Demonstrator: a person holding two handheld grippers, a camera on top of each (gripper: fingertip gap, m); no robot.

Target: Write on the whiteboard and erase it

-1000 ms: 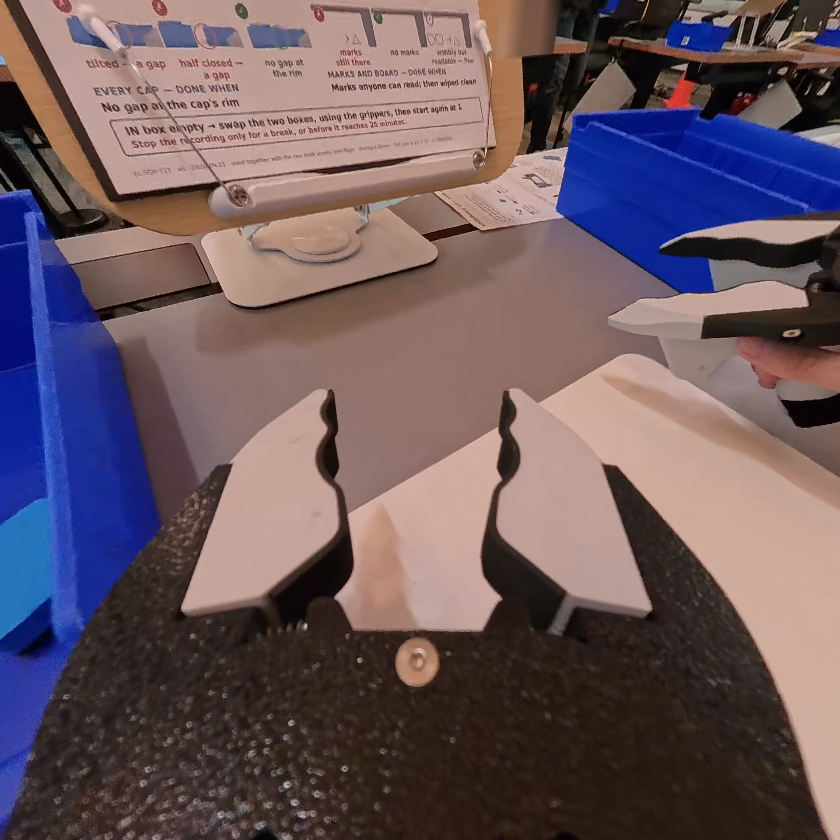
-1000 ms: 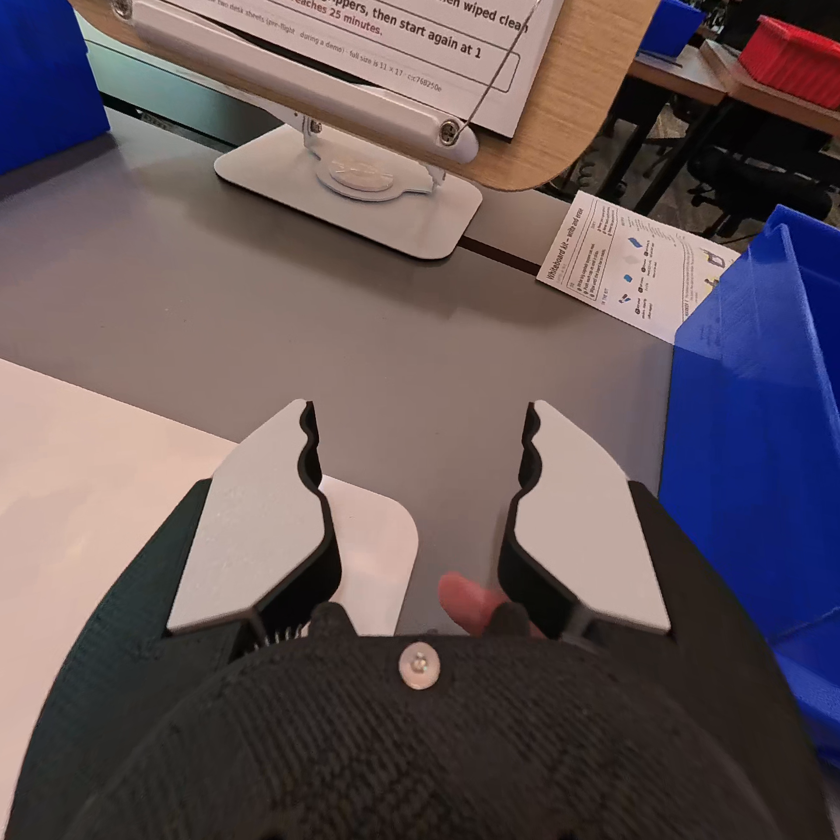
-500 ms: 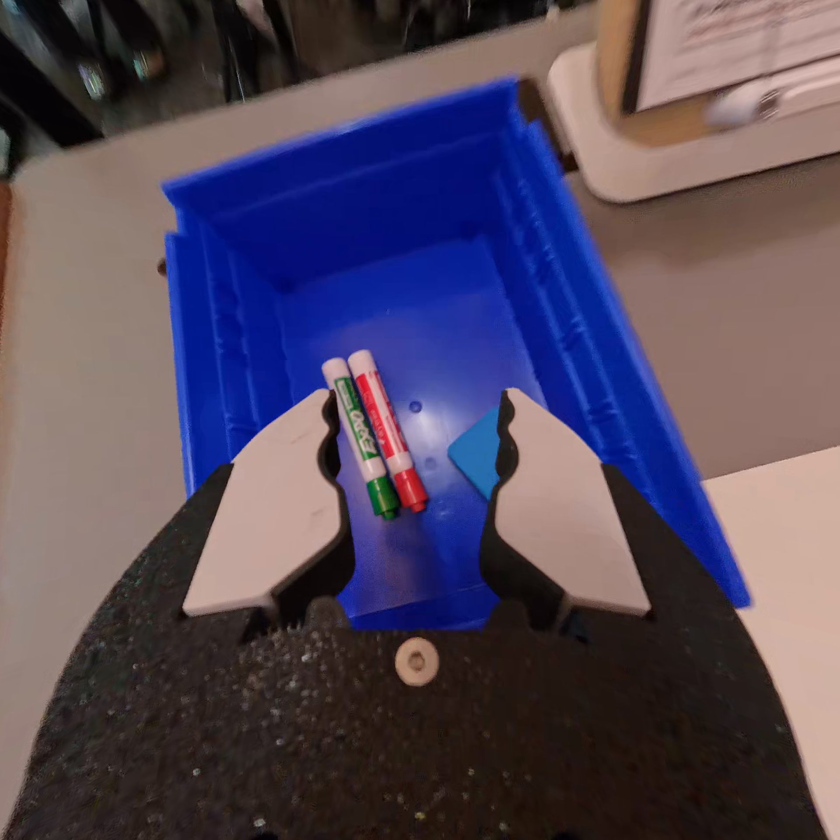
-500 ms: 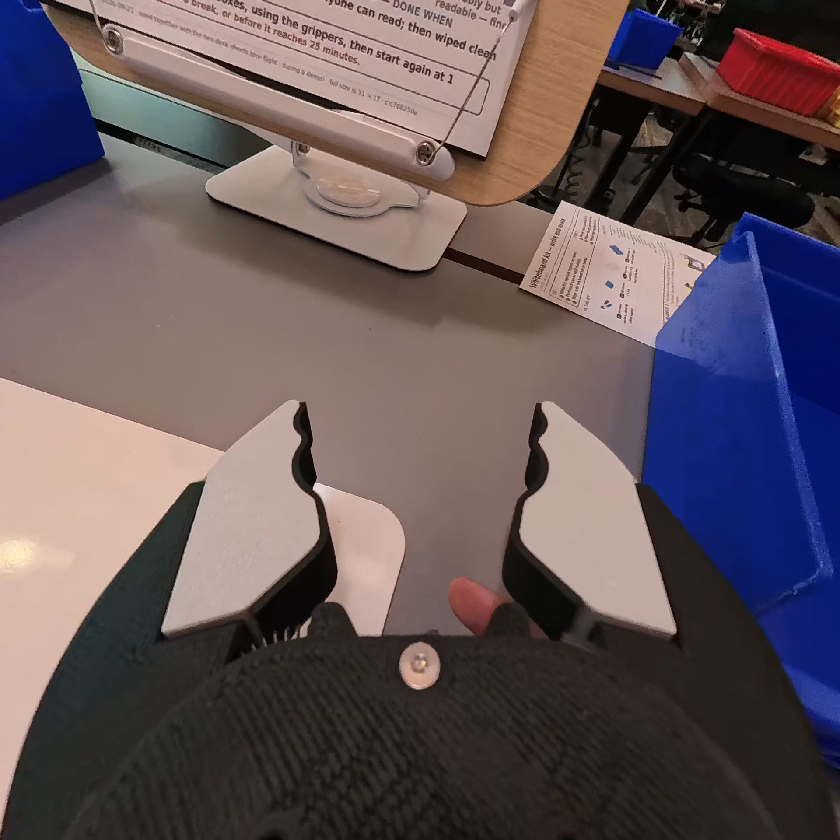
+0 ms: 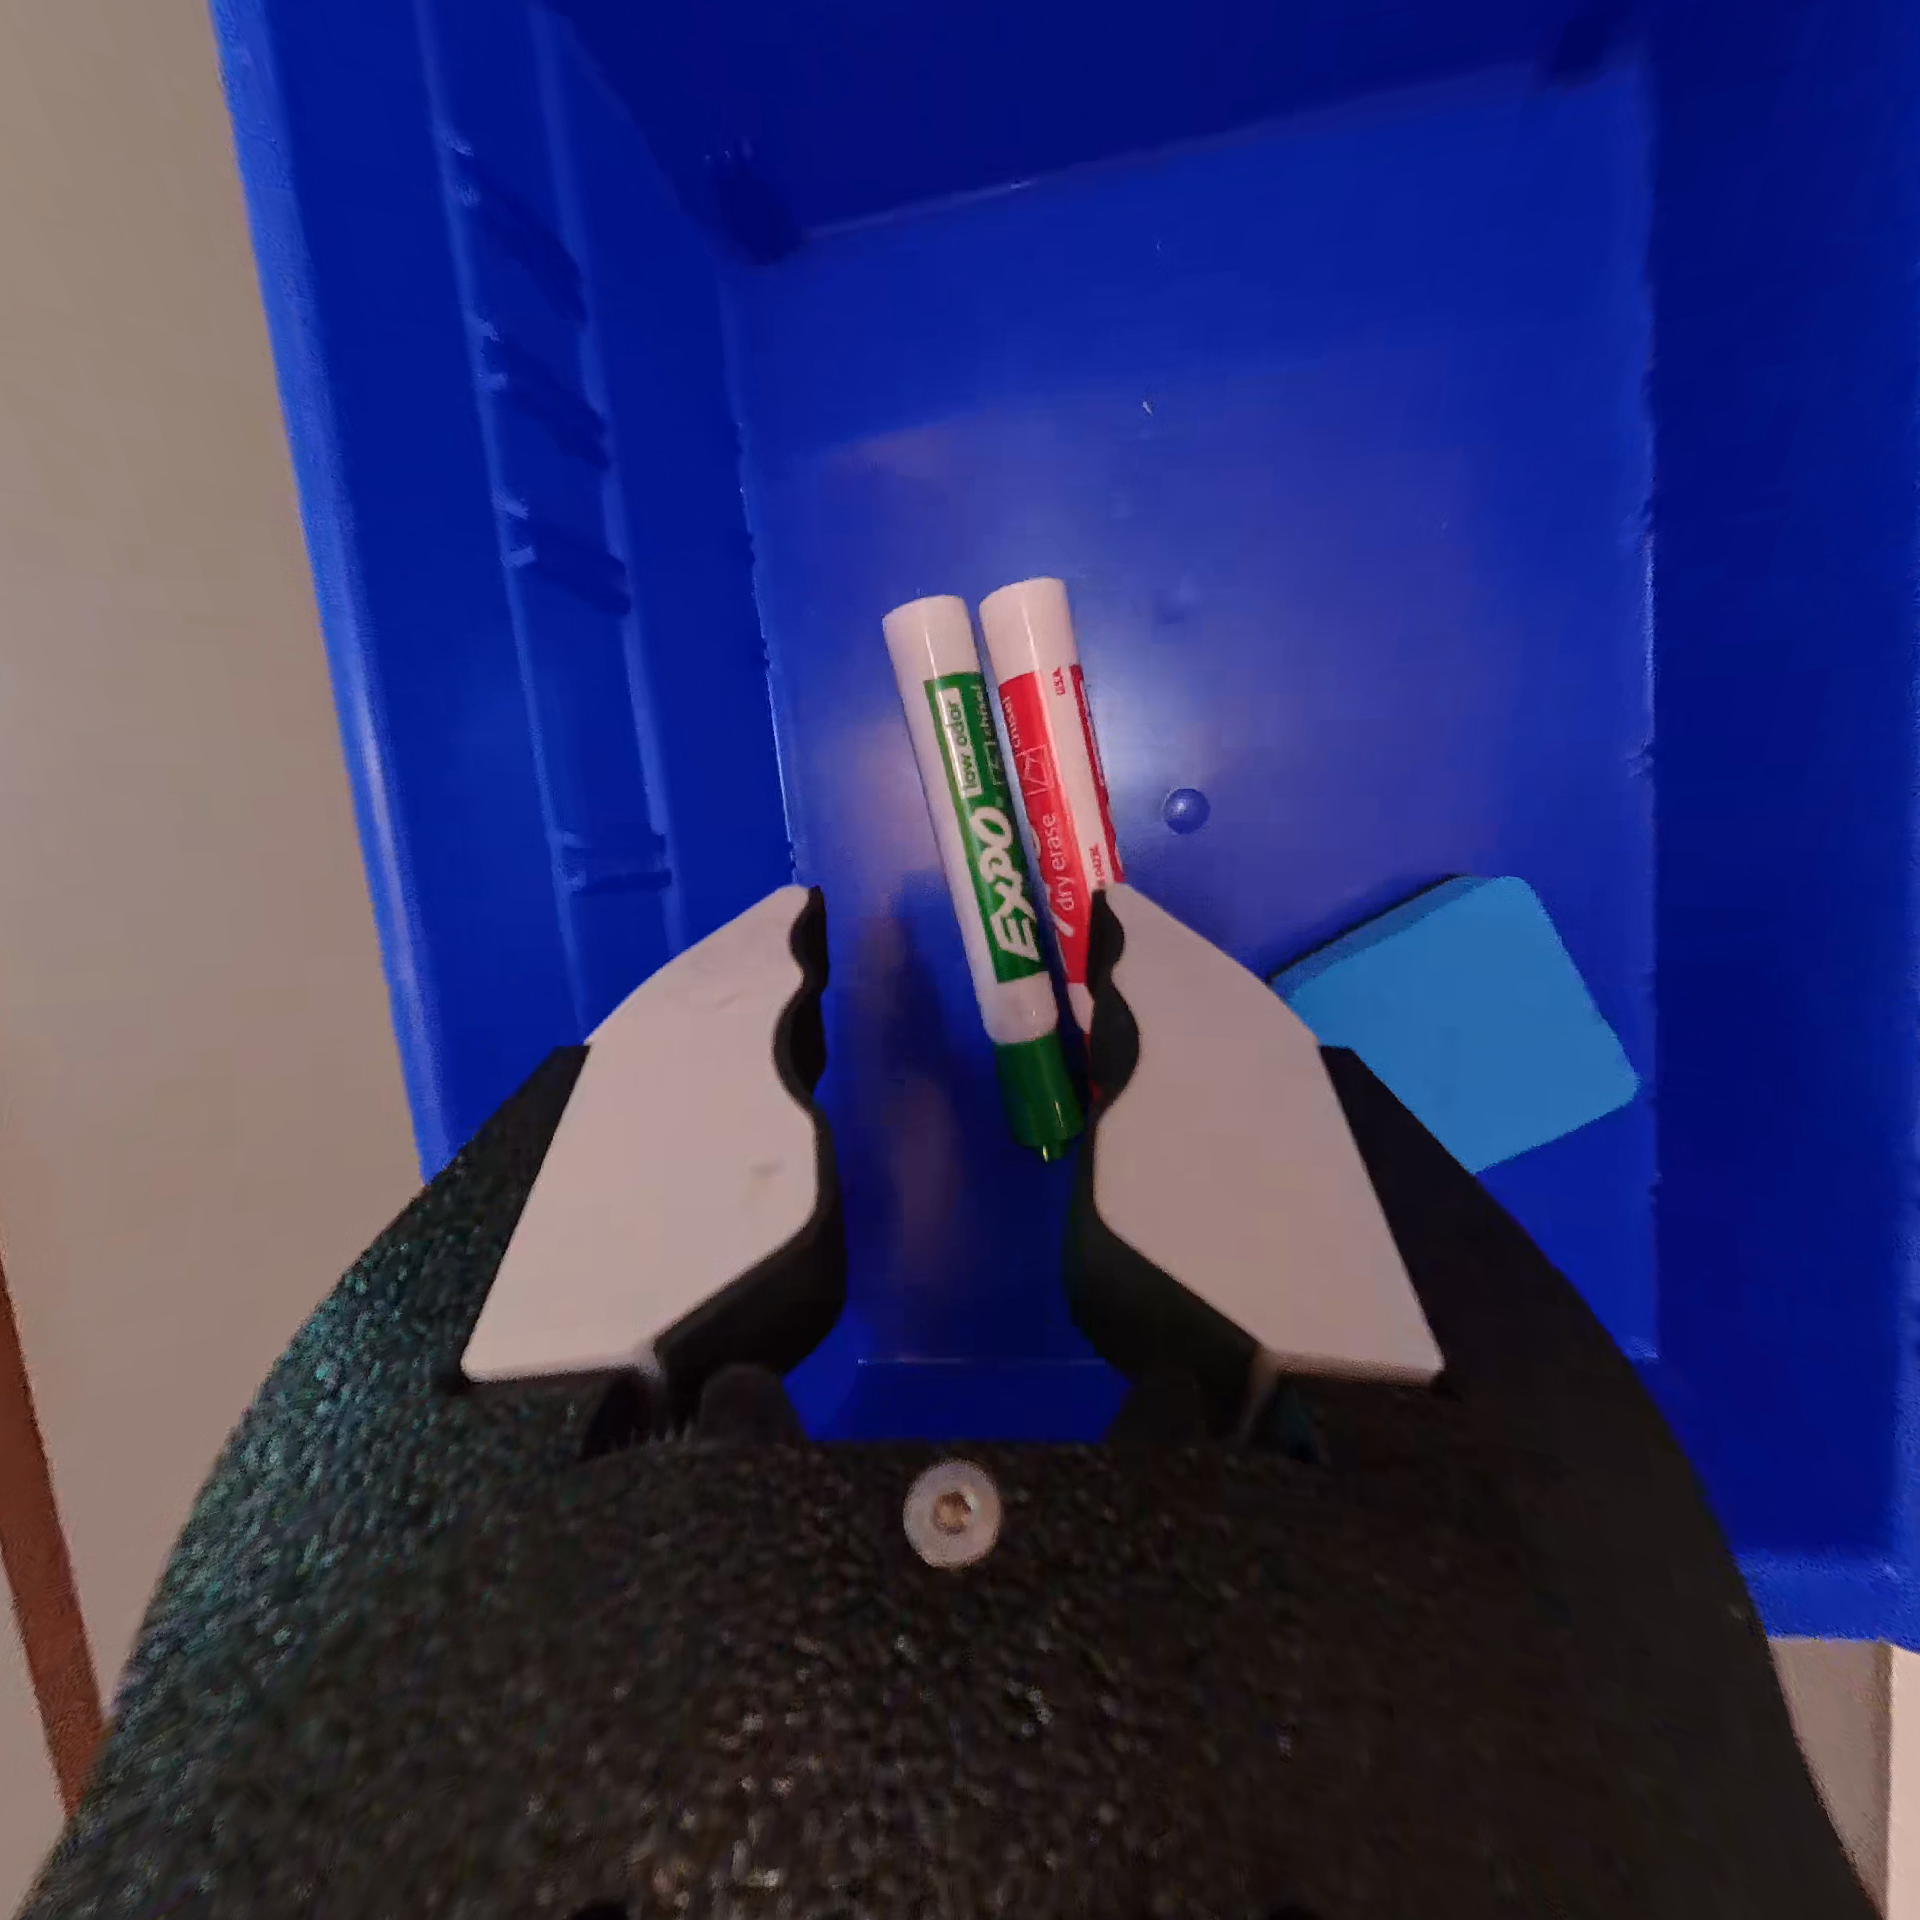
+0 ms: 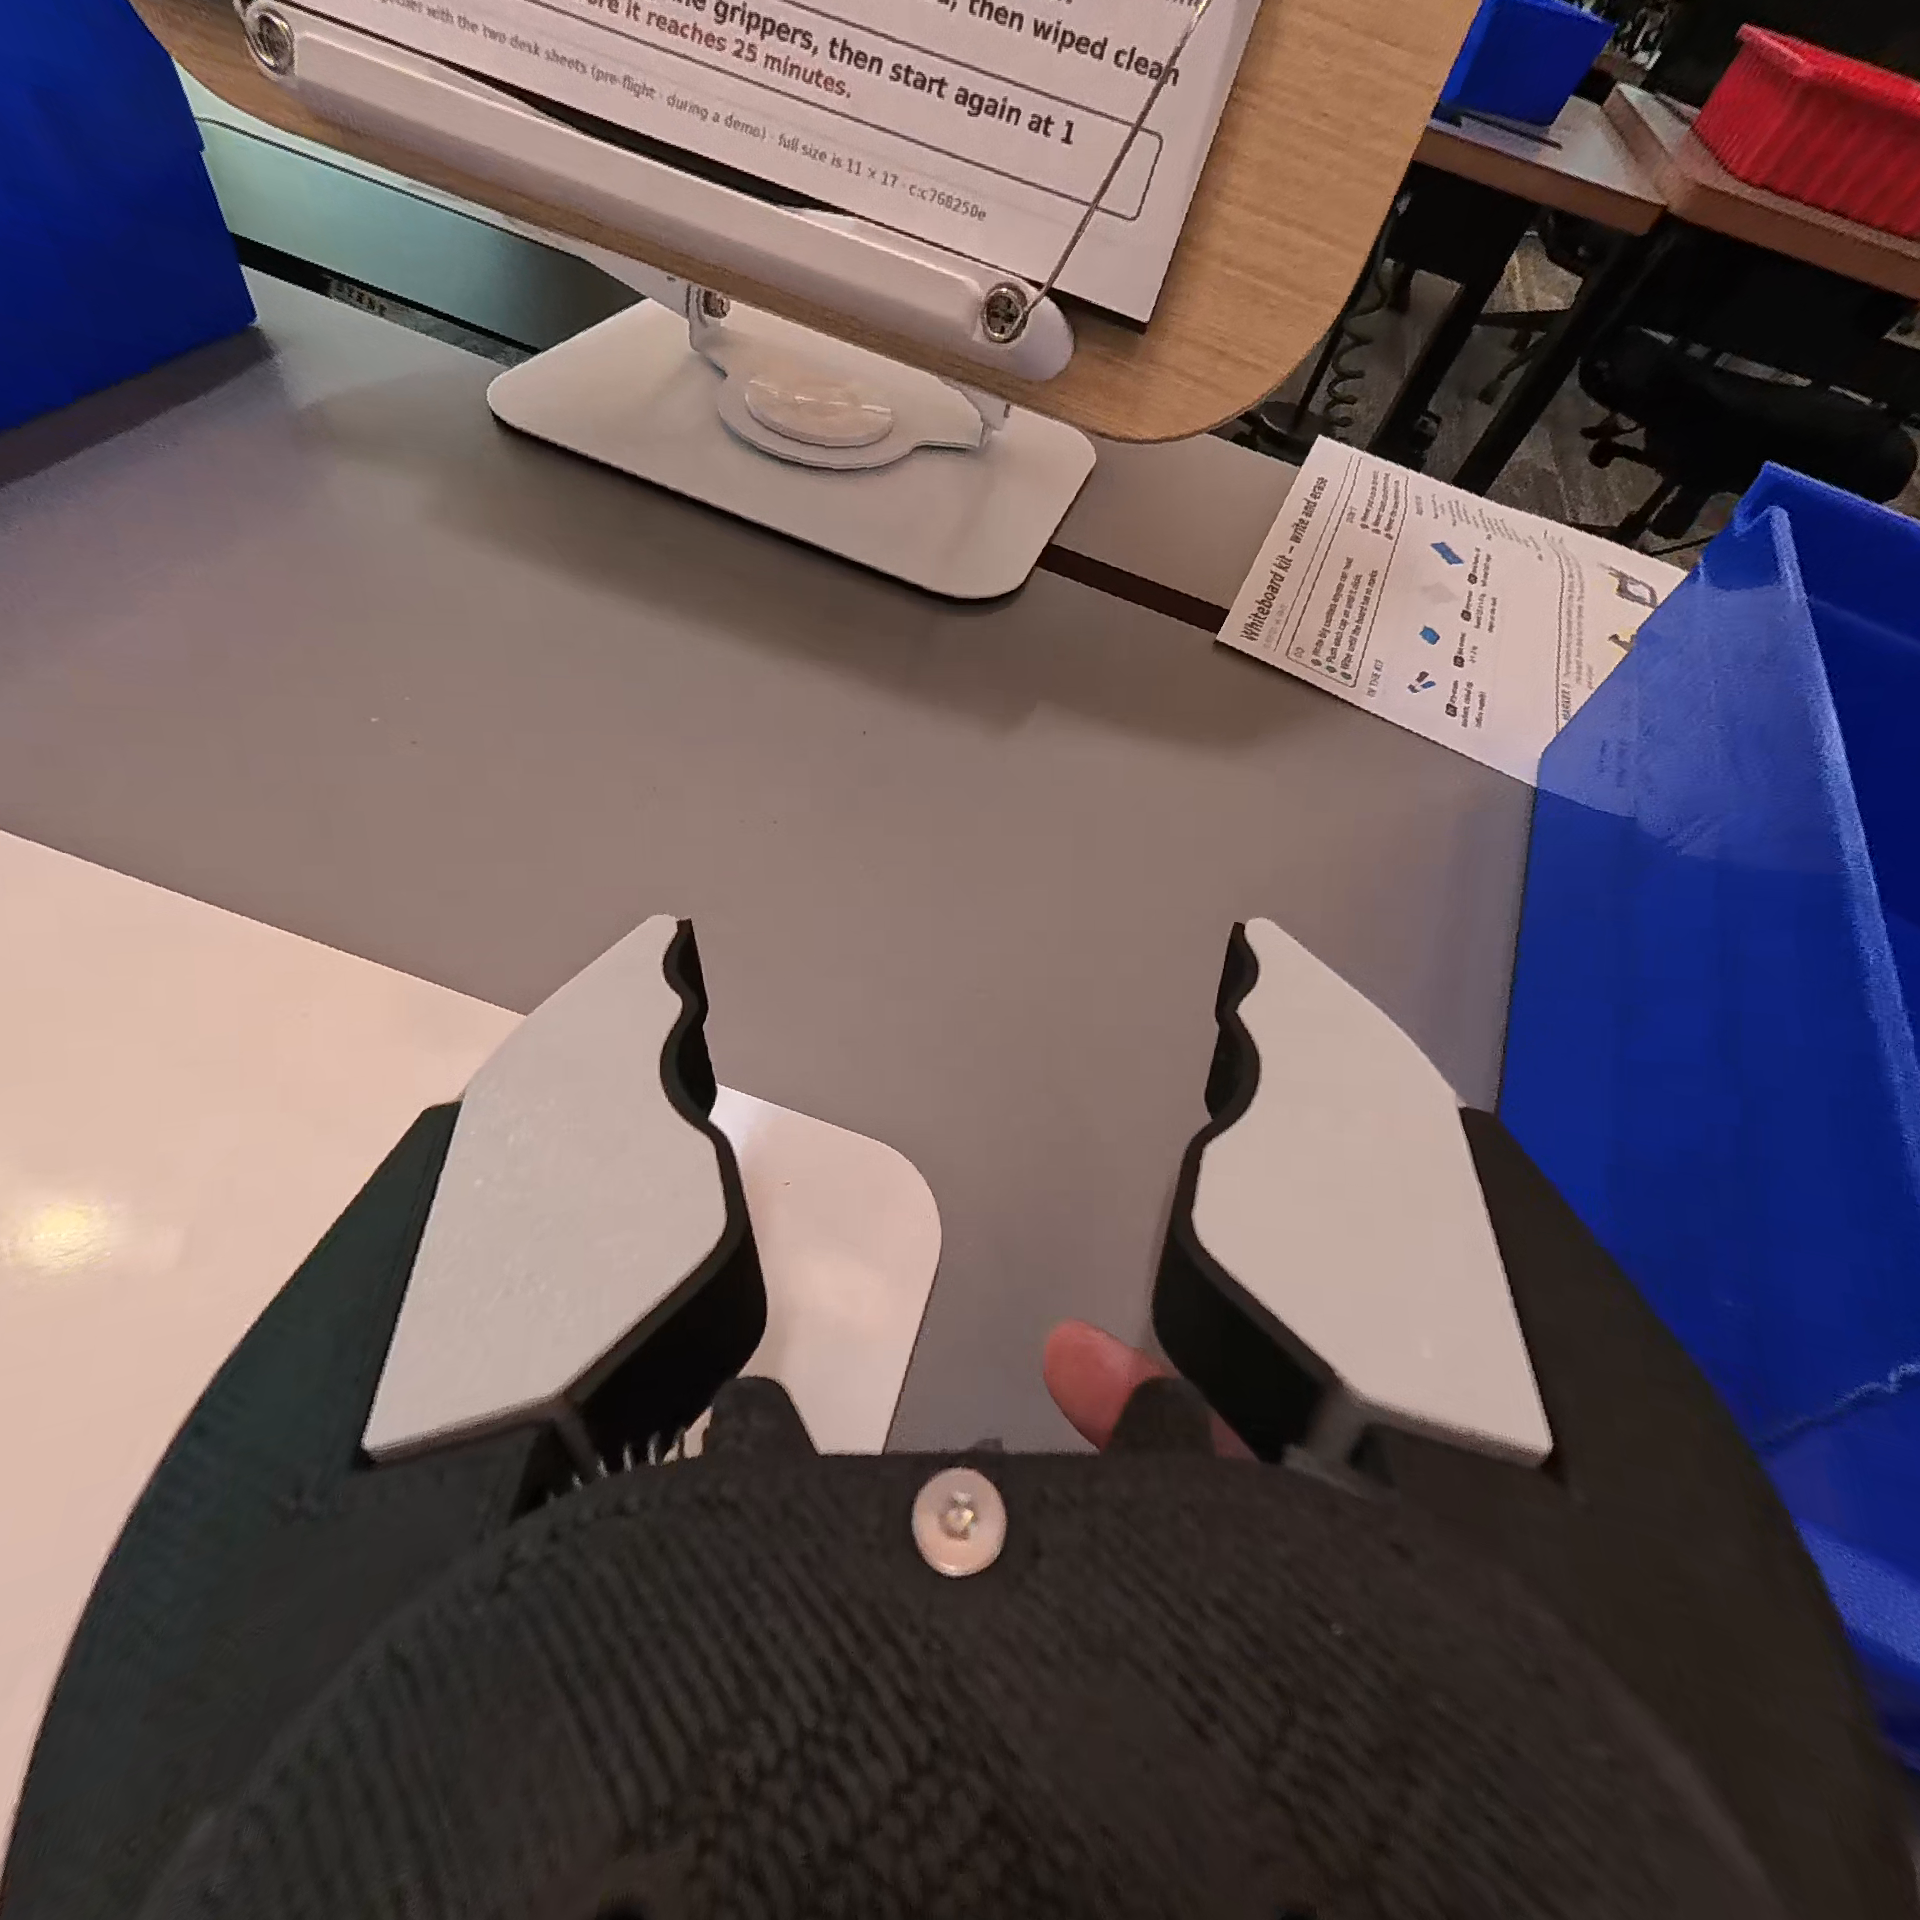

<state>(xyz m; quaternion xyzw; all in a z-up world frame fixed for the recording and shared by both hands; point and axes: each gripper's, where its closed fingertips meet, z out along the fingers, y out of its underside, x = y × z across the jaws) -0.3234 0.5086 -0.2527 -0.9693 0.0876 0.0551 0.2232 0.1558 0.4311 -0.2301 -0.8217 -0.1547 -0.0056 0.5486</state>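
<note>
- Down inside a blue bin [image 5: 1299,312], the left gripper [image 5: 956,914] hangs with its fingers spread apart and nothing between them.
- Two markers lie side by side on the bin floor, touching along their length: a green marker [image 5: 982,862] on the left and a red marker [image 5: 1049,748] on the right, both with caps pointing toward the camera.
- Green's capped end sits in the gap between the fingers; the right finger covers the lower part of the red one.
- Whether either finger touches a marker cannot be told.
- A light-blue eraser [image 5: 1455,1029] lies on the bin floor just right of the gripper, apart from the markers.
- Over on the other side, the right gripper [image 6: 961,925] is held above the grey table [image 6: 727,748], fingers wide apart and empty.
- The whiteboard [image 6: 208,1039] lies flat on the table, its rounded corner under the left finger.
- A second blue bin [image 6: 1714,987] stands at the right, a printed sheet [image 6: 1423,613] beside it.
- An instruction board on a stand [image 6: 810,499] is behind.
</note>
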